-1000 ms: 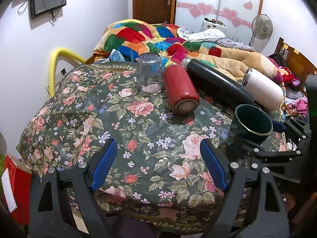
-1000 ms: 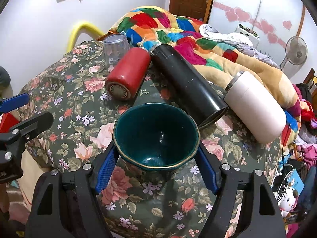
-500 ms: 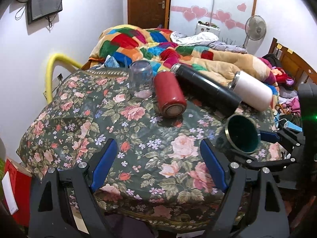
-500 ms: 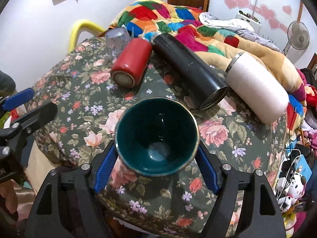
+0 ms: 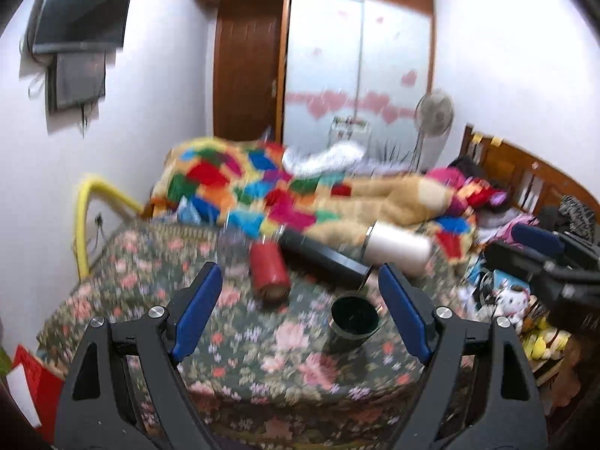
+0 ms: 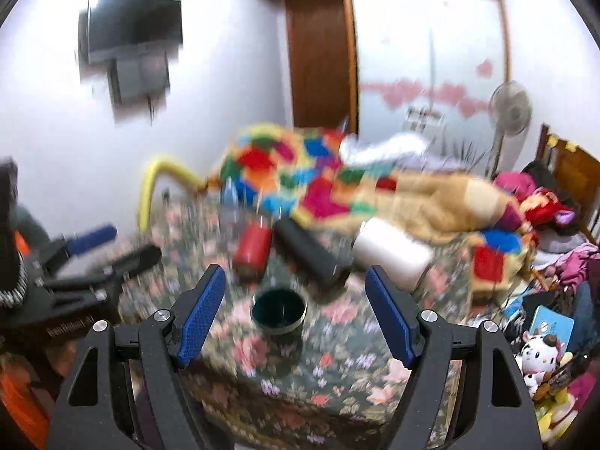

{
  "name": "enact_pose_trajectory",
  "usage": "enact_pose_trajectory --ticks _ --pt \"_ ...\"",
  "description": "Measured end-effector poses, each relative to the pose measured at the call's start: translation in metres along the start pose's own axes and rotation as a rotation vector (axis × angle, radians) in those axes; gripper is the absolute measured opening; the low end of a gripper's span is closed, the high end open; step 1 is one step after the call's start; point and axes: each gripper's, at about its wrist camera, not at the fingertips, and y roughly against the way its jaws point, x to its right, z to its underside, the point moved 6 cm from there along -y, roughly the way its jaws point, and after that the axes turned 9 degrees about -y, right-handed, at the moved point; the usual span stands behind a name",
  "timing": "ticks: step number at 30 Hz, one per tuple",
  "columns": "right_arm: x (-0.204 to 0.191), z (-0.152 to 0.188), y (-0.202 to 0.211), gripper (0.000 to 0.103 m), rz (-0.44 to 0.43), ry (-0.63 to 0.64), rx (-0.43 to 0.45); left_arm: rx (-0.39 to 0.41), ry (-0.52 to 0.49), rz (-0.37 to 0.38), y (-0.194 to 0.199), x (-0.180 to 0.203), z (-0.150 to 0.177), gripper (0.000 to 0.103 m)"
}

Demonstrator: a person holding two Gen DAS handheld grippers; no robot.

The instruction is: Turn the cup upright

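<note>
At the bottom of its own view, the right gripper (image 6: 294, 313) stands wide open and holds nothing. The green cup (image 6: 278, 310) stands upright on the floral tablecloth (image 6: 337, 367), centre frame between and beyond the fingers. The left gripper (image 5: 300, 311) gapes equally empty. Farther up lie a red flask (image 6: 252, 249) and a black flask (image 6: 311, 257).

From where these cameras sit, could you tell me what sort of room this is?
Most likely a bedroom at home: a bed heaped with a patchwork quilt, a wardrobe with heart stickers, and a wall-mounted television above the floral-covered table.
</note>
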Motion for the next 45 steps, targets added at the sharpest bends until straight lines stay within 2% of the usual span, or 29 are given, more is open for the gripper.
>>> enact_pose_trajectory --ticks 2,7,11,14,18,20,31,45 --pt "-0.001 -0.013 0.032 0.074 -0.002 -0.015 0.091 0.075 -0.017 -0.009 0.026 0.004 -0.013 0.085" --pt "-0.015 -0.029 0.083 0.075 -0.014 -0.035 0.252 0.237 -0.040 -0.022 0.086 0.012 -0.037 0.089" --pt "-0.022 -0.027 0.103 0.076 -0.011 -0.038 0.316 0.340 -0.042 -0.046 0.125 0.016 -0.045 0.097" --pt "-0.027 -0.023 0.112 0.085 0.010 -0.035 0.351 0.378 -0.032 -0.062 0.143 0.016 -0.045 0.102" --pt "-0.029 -0.018 0.118 0.100 0.037 -0.033 0.375 0.381 -0.020 -0.092 0.150 0.012 -0.041 0.103" --pt "-0.030 -0.015 0.117 0.103 0.066 -0.030 0.383 0.372 -0.016 -0.088 0.151 0.011 -0.038 0.103" --pt "-0.033 -0.002 0.114 0.103 0.084 0.009 0.333 0.344 -0.005 -0.087 0.149 0.011 -0.031 0.103" --pt "-0.034 0.002 0.114 0.103 0.083 0.013 0.312 0.315 0.000 -0.082 0.137 0.012 -0.028 0.103"
